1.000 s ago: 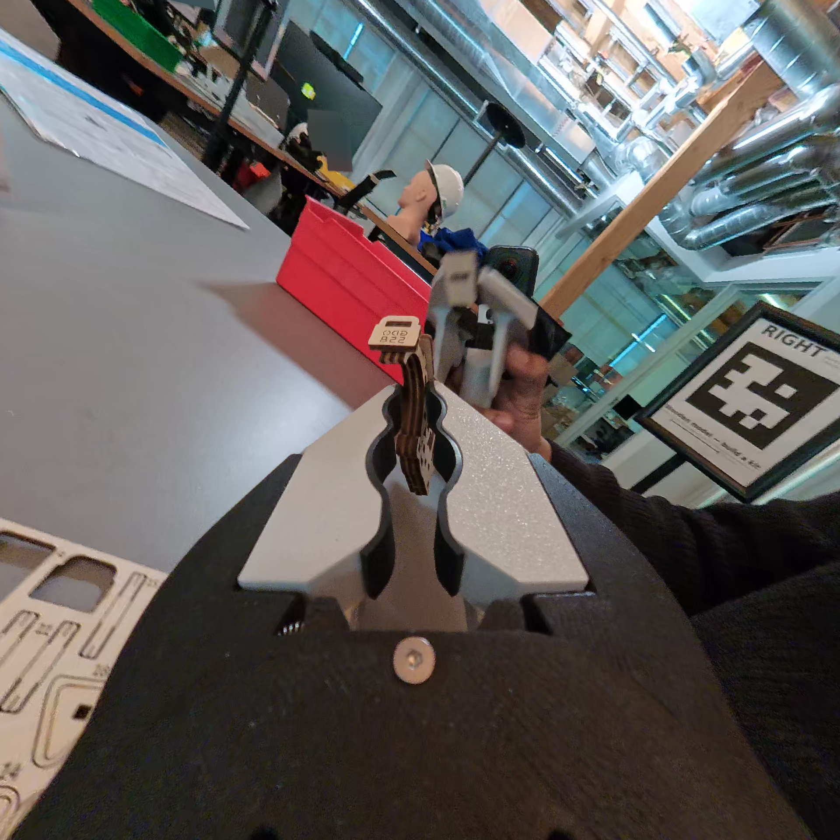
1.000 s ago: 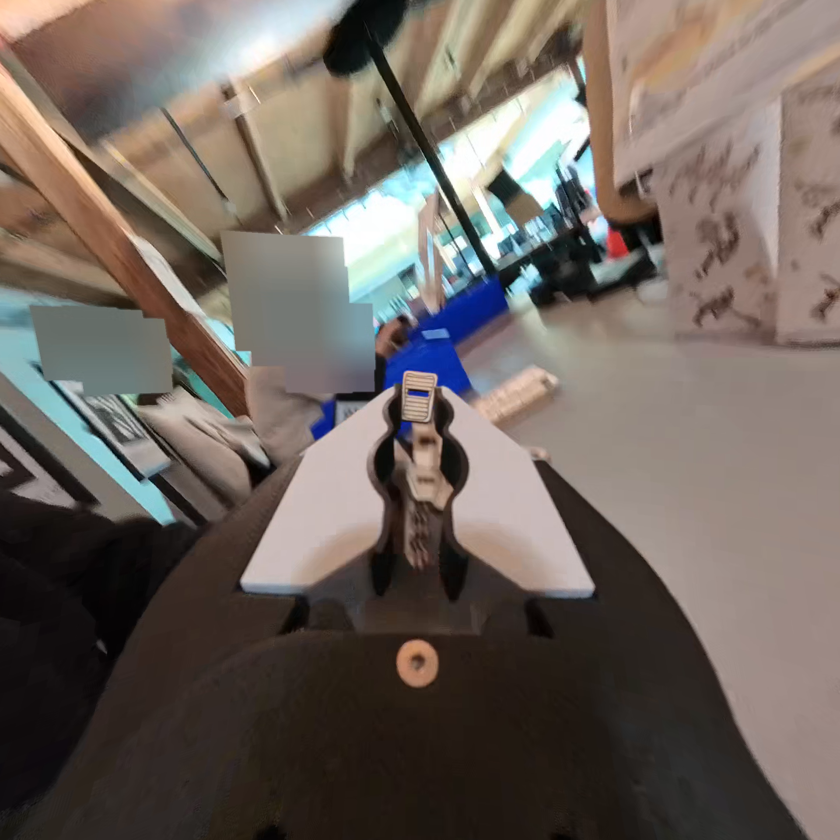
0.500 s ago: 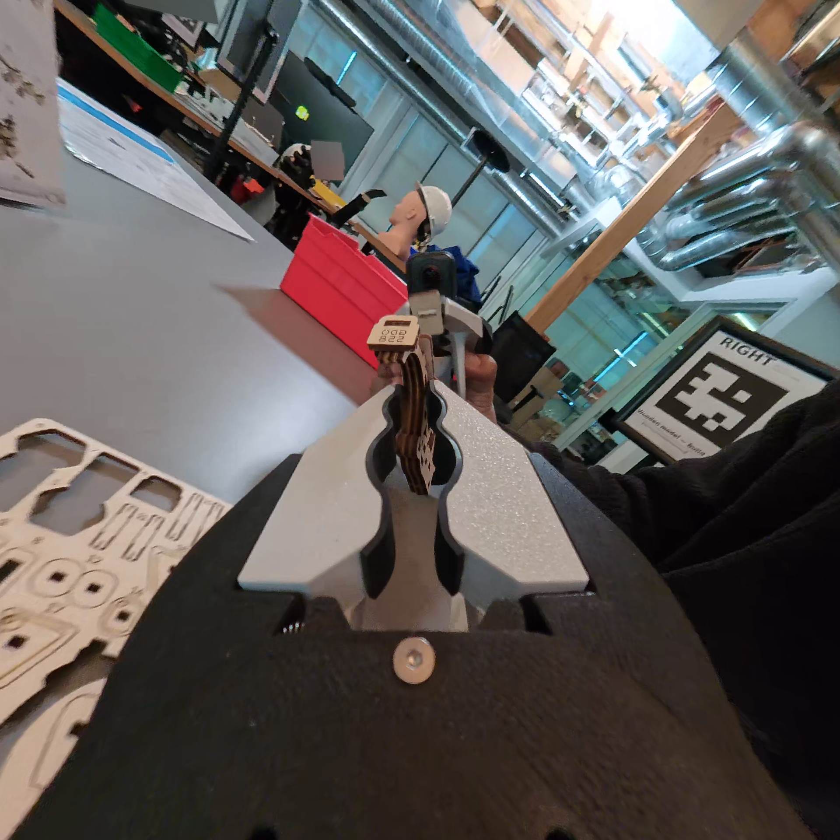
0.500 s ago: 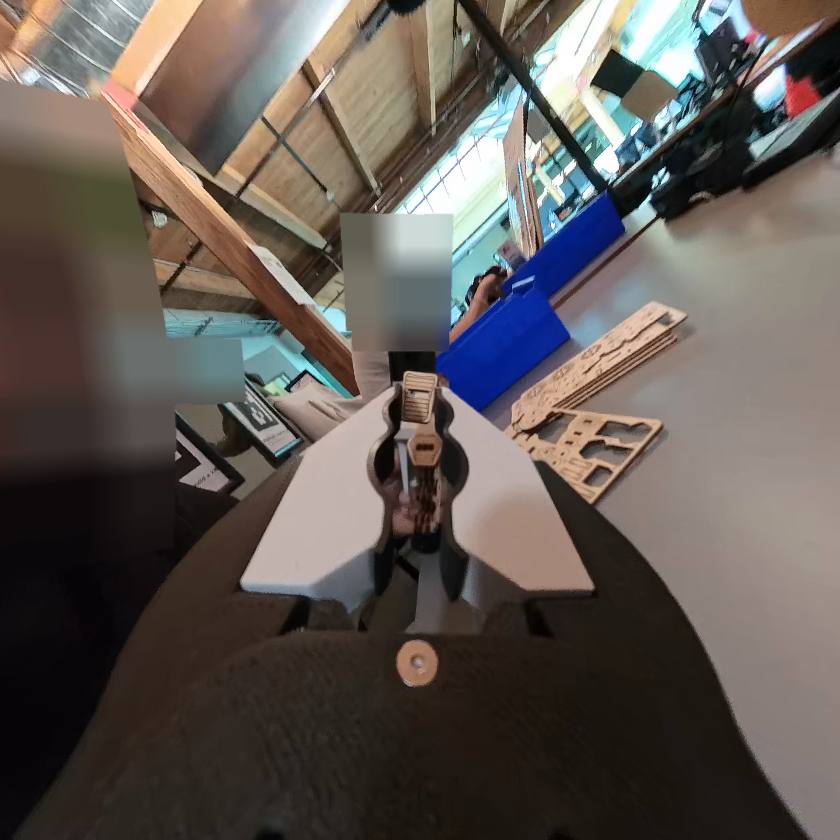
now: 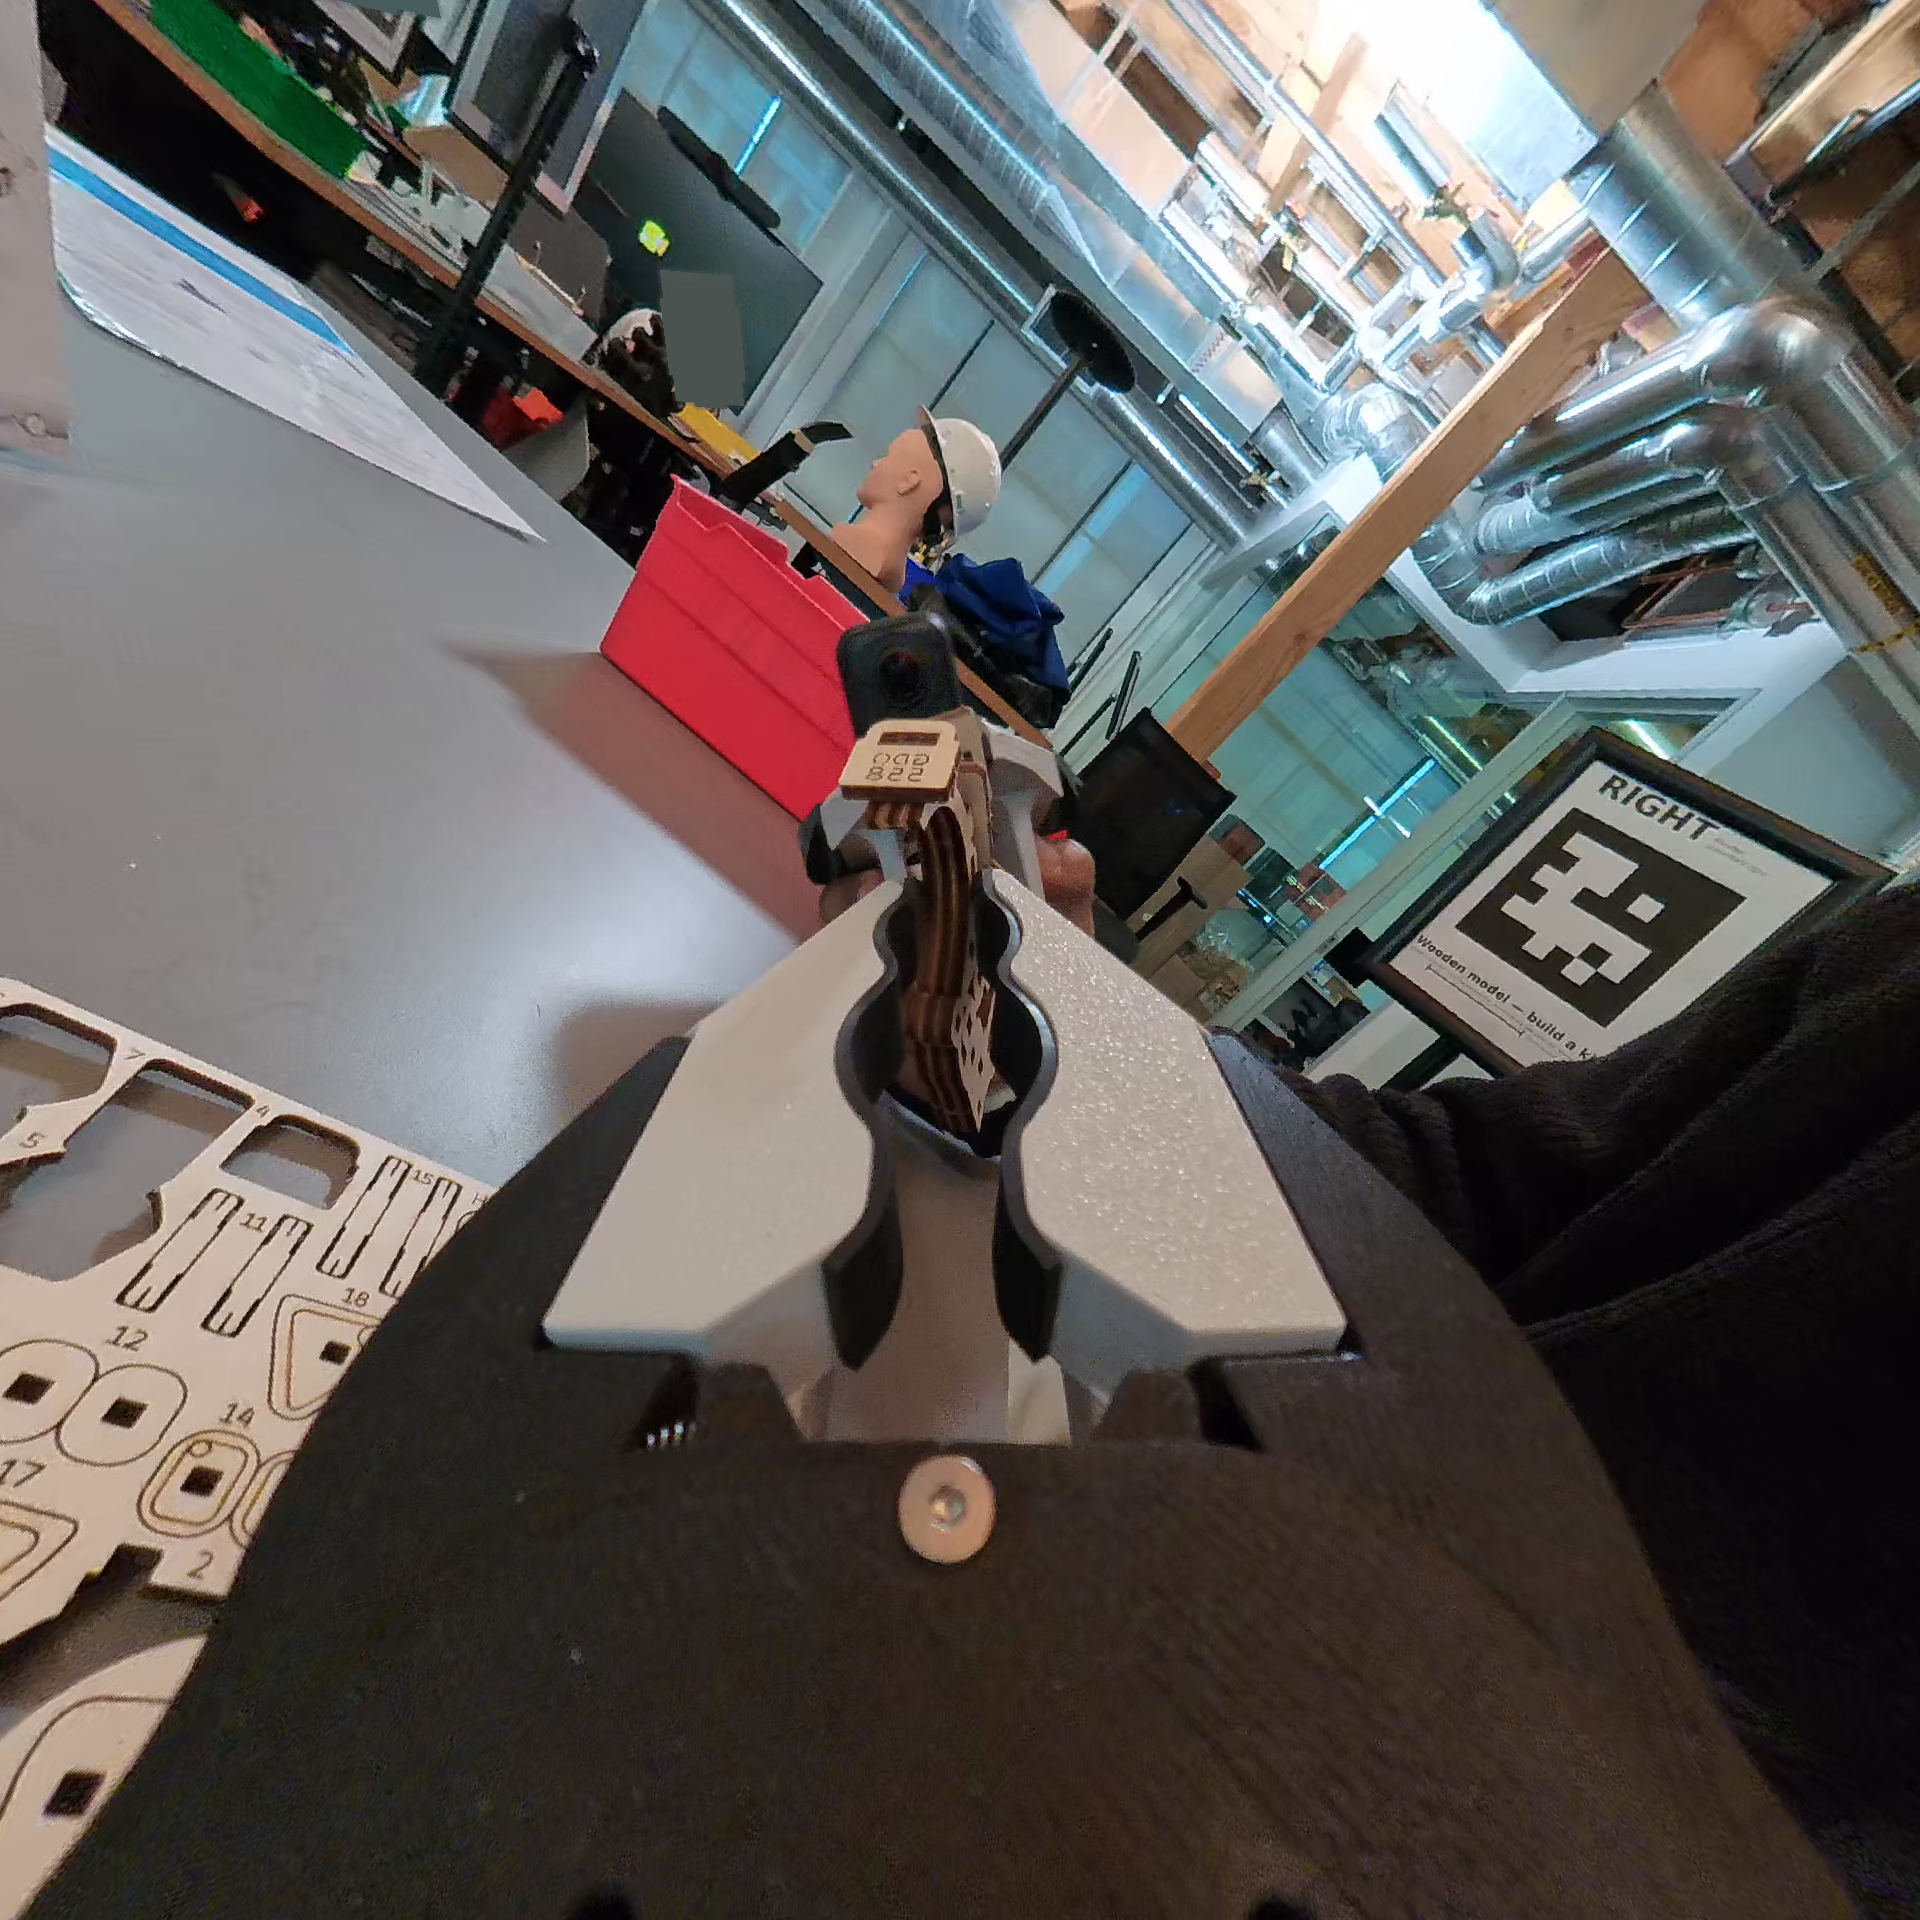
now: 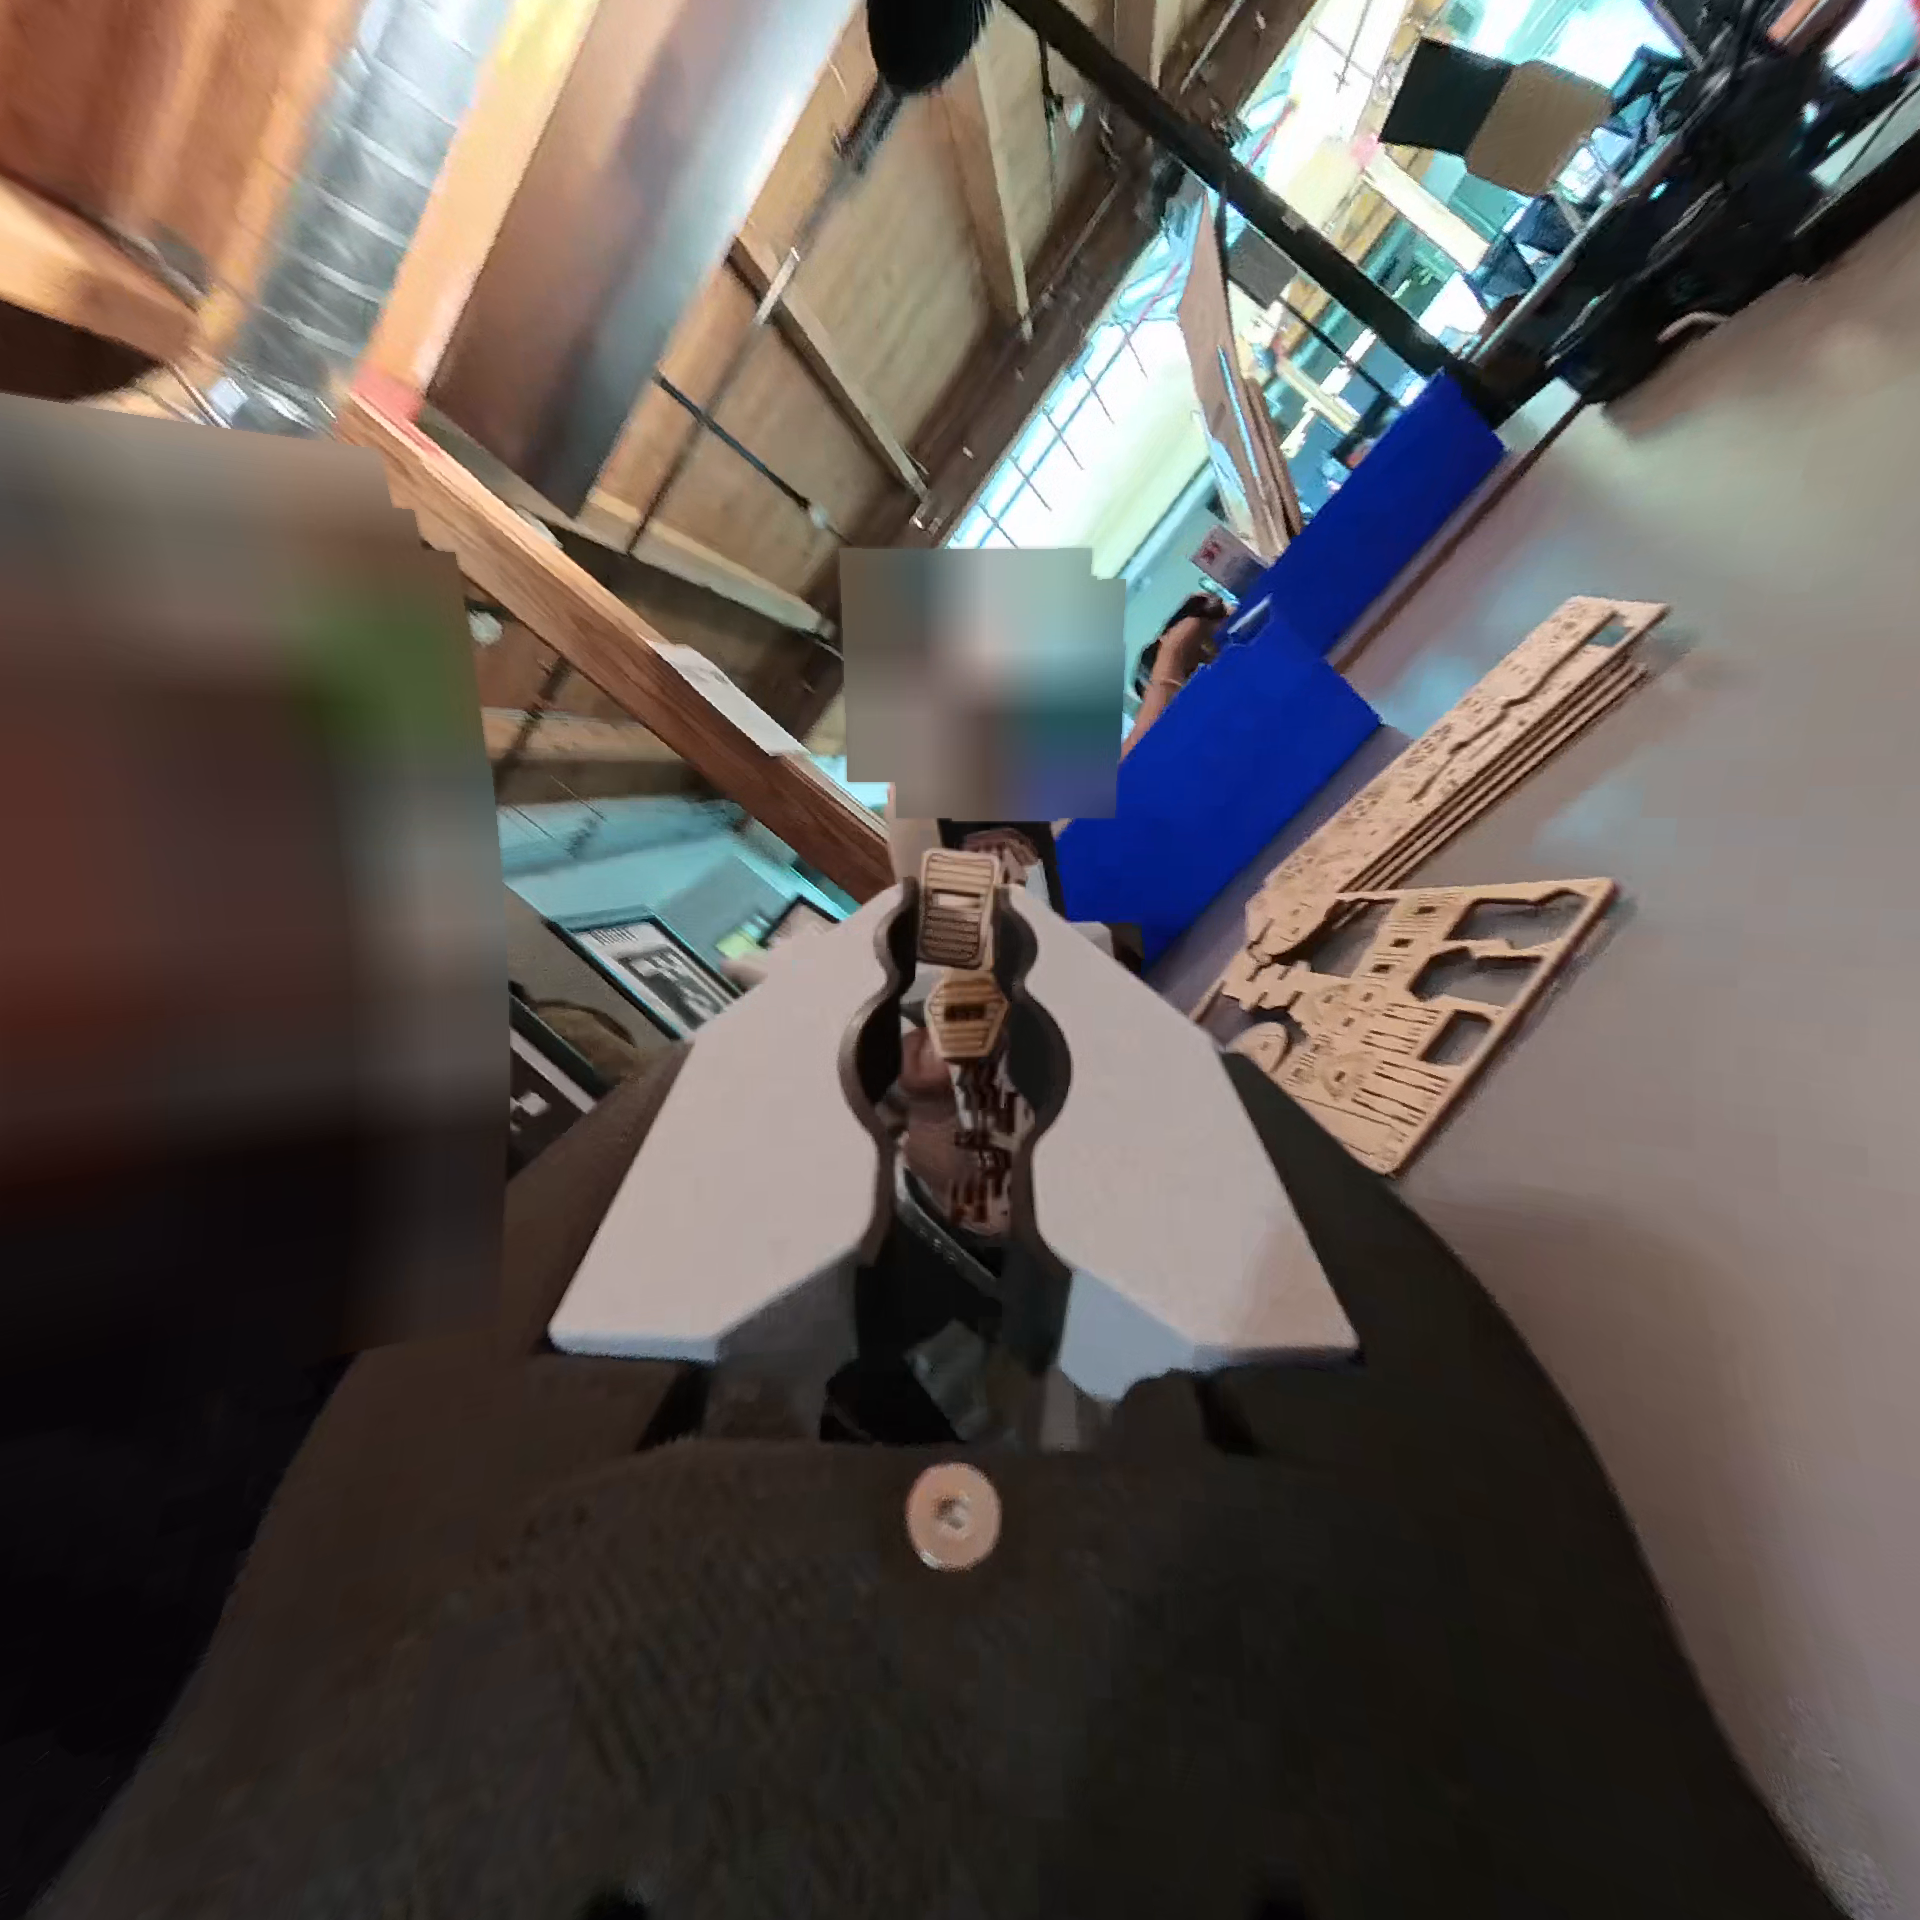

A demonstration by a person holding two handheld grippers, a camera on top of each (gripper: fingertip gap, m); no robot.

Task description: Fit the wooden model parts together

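My left gripper [image 5: 940, 899] is shut on a layered wooden model assembly [image 5: 945, 997] that stands upright between its jaws, with a small flat plate [image 5: 900, 771] on top. My right gripper [image 5: 935, 831] faces it from just behind that plate, close to the assembly; I cannot tell whether they touch. In the right wrist view my right gripper [image 6: 956, 909] is shut on a slim wooden part [image 6: 951, 920] with a ribbed tip and a hexagonal piece [image 6: 966, 1013] below. A hand shows through the gap behind it.
A cut-out wooden sheet [image 5: 156, 1299] lies on the grey table [image 5: 260, 779] at lower left. A red bin [image 5: 727, 655] stands behind. A dark sleeve [image 5: 1662, 1143] is at the right. More wooden sheets [image 6: 1403, 1018], a stack [image 6: 1475, 769] and blue bins [image 6: 1226, 790] are in the right wrist view. My two grippers' fingertips are within a few centimetres of each other.
My right gripper has swung round from behind and to the right, and now faces the left gripper's assembly head-on and close. Both grippers have kept their wooden parts.
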